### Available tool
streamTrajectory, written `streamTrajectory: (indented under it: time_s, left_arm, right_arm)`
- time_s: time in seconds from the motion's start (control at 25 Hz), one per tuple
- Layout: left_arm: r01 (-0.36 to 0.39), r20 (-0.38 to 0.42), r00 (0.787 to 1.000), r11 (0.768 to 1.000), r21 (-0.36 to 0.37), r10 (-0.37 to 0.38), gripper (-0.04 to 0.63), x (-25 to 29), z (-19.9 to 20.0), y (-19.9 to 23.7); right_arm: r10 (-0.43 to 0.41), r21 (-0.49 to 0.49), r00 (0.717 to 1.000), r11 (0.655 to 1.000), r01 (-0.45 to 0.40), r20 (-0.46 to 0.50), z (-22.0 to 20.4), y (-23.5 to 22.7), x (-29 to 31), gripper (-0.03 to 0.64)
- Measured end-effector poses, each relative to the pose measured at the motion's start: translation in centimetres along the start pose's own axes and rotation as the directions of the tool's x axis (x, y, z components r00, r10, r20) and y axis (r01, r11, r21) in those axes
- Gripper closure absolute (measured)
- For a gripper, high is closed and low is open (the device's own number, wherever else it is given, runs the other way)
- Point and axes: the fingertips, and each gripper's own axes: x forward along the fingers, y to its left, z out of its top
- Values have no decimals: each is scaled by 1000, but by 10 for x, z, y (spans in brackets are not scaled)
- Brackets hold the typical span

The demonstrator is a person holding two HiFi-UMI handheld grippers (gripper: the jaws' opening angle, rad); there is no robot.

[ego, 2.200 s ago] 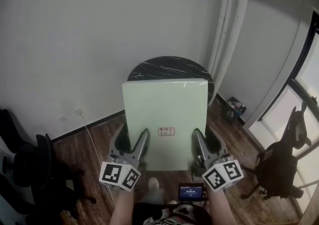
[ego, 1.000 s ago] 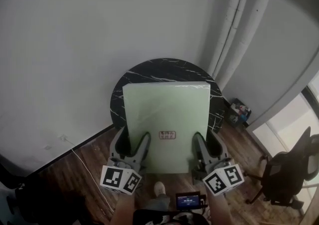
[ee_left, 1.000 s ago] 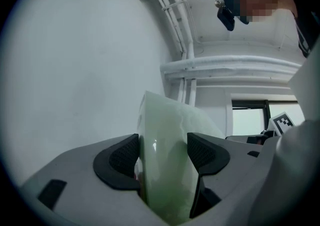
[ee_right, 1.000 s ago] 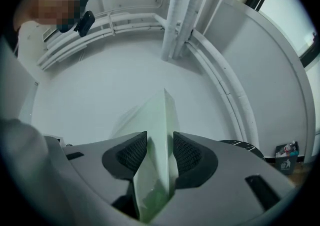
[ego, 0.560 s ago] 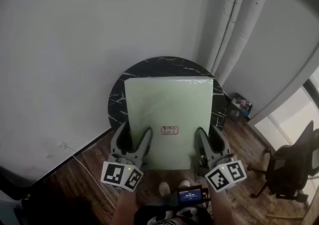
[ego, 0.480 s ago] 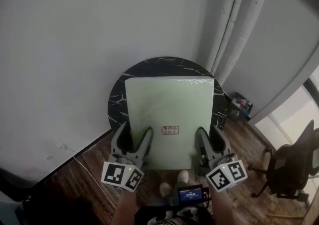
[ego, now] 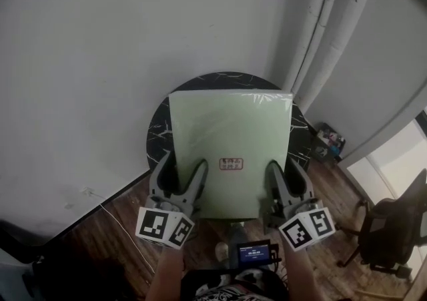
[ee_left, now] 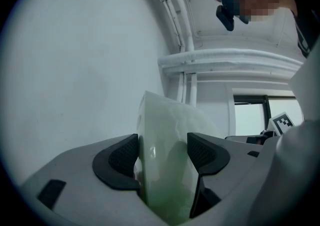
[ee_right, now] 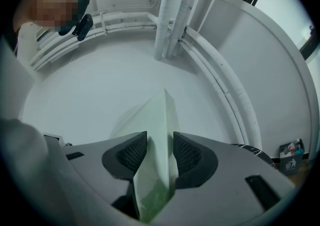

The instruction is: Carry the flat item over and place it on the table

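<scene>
A pale green flat board (ego: 230,143) wrapped in clear film, with a small label near its near edge, is held level above a round black marble table (ego: 160,126). My left gripper (ego: 181,183) is shut on the board's near left edge, and my right gripper (ego: 280,183) is shut on its near right edge. In the left gripper view the board (ee_left: 167,170) sits clamped between the two dark pads (ee_left: 122,157). The right gripper view shows the board (ee_right: 159,155) edge-on between its pads (ee_right: 187,157). The board hides most of the tabletop.
A white wall rises right behind the table, with white pipes (ego: 327,19) at the right corner. A small bin of items (ego: 330,141) sits on the wood floor right of the table. An office chair (ego: 393,226) stands at the far right. A cable (ego: 110,216) runs along the floor at left.
The view has closed in on the round table, and the board now covers more of the tabletop, reaching nearer its far rim. Both grippers have kept their hold.
</scene>
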Motion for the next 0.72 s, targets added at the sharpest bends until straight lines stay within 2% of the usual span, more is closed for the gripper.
streamTrajectory:
  time_s: [0.28,0.72]
  left_arm:
    - [-23,-34,999,1000,-7,23,284,22,-16,16]
    - [-65,-121,991,996,-53,58,284,55,-65,35]
  right_arm:
    - [9,25,999,1000,-8,-34,-14,-16,25,461]
    - [-8,51,990,999,15,-138,-51,-55,57,460]
